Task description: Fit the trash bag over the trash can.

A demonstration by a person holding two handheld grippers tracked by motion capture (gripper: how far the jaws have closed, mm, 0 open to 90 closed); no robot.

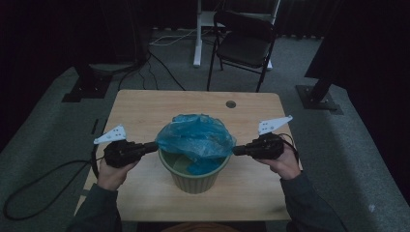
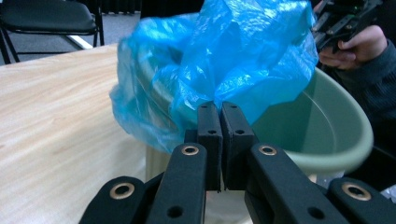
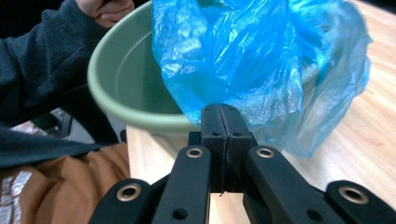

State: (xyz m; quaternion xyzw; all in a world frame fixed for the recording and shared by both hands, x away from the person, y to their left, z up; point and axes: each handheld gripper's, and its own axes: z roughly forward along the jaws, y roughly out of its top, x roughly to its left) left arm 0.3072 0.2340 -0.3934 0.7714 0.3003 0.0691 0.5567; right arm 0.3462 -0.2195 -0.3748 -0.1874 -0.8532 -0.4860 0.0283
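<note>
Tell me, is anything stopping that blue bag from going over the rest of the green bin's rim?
Nothing visible does. Both claws, left and right, pinch the blue bag, which covers the far rim of the green bin; the near rim is bare.

The bag point(image 2: 233, 60) is thin blue plastic film, translucent, crinkled and glossy where light catches its folds. The bin point(image 2: 336, 135) is pale green moulded plastic, smooth inside with a dull sheen; its outer wall in the high view appears ribbed. The table point(image 1: 145, 111) top is light wood-grain, smooth and matt. Both grippers' jaws are matt black plastic with brass-coloured rivets. The person's sleeve point(image 3: 42, 60) is dark ribbed knit cloth.
</note>
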